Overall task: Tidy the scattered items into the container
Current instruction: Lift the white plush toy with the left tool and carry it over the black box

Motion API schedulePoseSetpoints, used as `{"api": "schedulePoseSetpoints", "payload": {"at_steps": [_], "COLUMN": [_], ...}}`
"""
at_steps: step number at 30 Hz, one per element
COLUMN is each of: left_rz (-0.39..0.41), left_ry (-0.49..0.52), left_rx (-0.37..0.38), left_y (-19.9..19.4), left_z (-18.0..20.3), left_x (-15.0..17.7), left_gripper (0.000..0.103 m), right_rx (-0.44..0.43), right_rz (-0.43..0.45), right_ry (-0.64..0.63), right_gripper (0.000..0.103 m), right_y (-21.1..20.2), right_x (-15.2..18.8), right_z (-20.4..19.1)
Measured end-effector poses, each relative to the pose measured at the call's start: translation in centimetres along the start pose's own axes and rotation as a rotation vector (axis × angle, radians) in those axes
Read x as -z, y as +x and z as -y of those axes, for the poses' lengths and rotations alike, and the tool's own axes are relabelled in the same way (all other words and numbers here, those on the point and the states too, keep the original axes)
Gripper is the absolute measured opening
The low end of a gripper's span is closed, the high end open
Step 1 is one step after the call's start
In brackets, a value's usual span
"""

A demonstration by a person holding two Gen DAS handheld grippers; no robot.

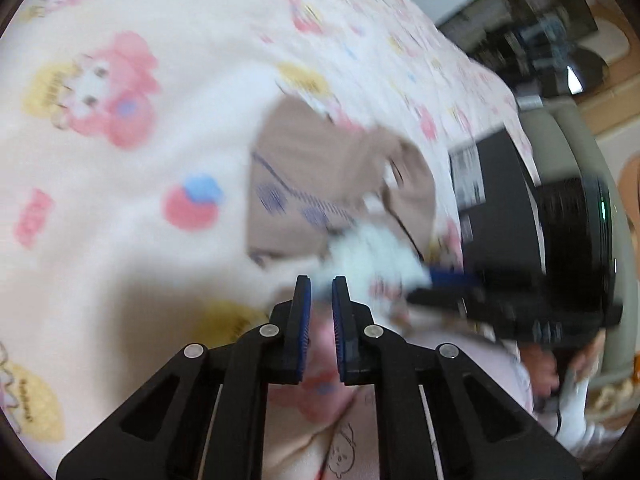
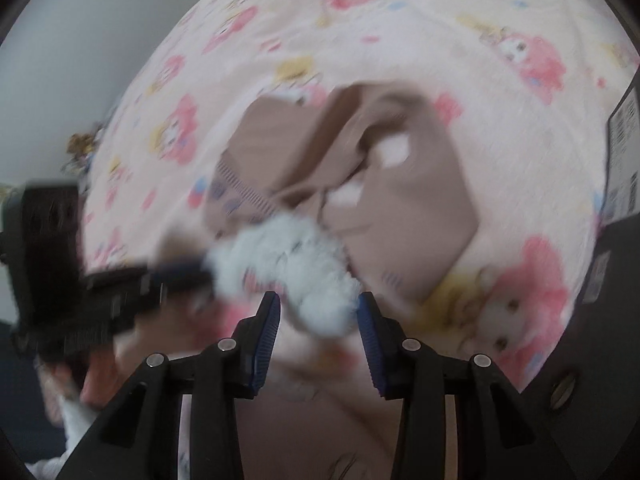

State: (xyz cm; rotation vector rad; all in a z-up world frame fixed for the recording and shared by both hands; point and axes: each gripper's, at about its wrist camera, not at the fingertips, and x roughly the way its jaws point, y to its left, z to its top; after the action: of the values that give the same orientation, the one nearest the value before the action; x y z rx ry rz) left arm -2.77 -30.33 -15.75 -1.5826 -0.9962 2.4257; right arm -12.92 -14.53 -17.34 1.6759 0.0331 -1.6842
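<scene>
1. The fluffy white thing (image 2: 288, 268) is hanging just in front of the beige container (image 2: 420, 200) on the bed (image 2: 400, 40).
2. Right tongs (image 2: 318, 308) are sitting wide around it and left tongs (image 1: 321, 292) are sitting narrow at its edge. Can't tell if either is actually gripping, too blurry.
3. I'm guessing it's light and squishy, so I'd be pinching deep in the middle.

There is one cardboard box (image 2: 352, 184), brown, with its flaps open. There is one fluffy white plush item (image 2: 296, 268); the blur hides what it is exactly. There are two grippers: the left gripper (image 1: 322, 292) and the right gripper (image 2: 318, 308), each with two black fingers and blue pads. One cartoon-print bedsheet (image 1: 120, 184) lies under everything. One black box with a white label (image 1: 492, 184) is at the side.
</scene>
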Motion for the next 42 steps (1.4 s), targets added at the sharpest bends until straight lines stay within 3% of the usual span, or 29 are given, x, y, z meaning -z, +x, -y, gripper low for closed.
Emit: {"api": "schedulePoseSetpoints", "payload": {"at_steps": [1,2,3,4,6,8,11,16,24,28,33,39,42], "left_rz": [-0.006,-0.028,-0.051,-0.061,-0.069,-0.076,-0.039,0.060,0.120,0.114,-0.022,-0.171,-0.216], "left_ry": [-0.027,-0.052,-0.077,-0.095,-0.094,-0.089,-0.037,0.108,0.306,0.444,0.492,0.546,0.557], "left_rx": [0.030,0.065,0.081,0.077,0.075,0.093,0.073,0.079,0.163,0.178,0.230,0.169,0.141], "left_y": [0.3,0.9,1.5,1.8,2.1,2.6,1.6,-2.9,-3.8,-0.3,7.1,15.9,18.6], "left_z": [-0.3,-0.5,-0.8,-1.0,-0.8,-0.2,1.3,6.4,18.1,25.3,32.5,38.5,39.9], "left_x": [0.0,0.1,0.1,0.3,0.8,1.2,1.0,0.4,-1.0,-0.9,-2.5,-2.2,-1.3], "left_gripper": [0.016,0.032,0.040,0.044,0.042,0.026,0.026,0.026,0.026,0.026,0.026,0.026,0.026], "right_rx": [0.000,0.012,0.032,0.045,0.010,-0.046,-0.038,-0.064,-0.030,0.050,0.168,0.257,0.313], "right_rz": [0.011,0.029,0.044,0.043,0.015,-0.008,0.008,0.124,0.357,0.430,0.485,0.476,0.453], "right_ry": [0.006,0.012,0.023,0.038,0.074,0.090,0.076,0.058,0.071,0.106,0.189,0.335,0.388], "right_gripper": [0.037,0.037,0.037,0.037,0.037,0.037,0.033,0.033,0.033,0.033,0.033,0.033,0.033], "right_y": [-0.1,-0.1,0.1,0.4,1.2,1.9,1.4,-3.3,-15.2,-20.9,-26.1,-27.7,-27.0], "right_x": [0.1,0.0,-0.1,-0.2,-0.3,-0.2,-0.2,1.2,4.3,6.2,8.7,11.2,11.8], "right_z": [0.0,0.0,0.2,0.4,1.0,1.3,0.5,-1.0,1.1,5.6,14.1,24.5,27.1]}}
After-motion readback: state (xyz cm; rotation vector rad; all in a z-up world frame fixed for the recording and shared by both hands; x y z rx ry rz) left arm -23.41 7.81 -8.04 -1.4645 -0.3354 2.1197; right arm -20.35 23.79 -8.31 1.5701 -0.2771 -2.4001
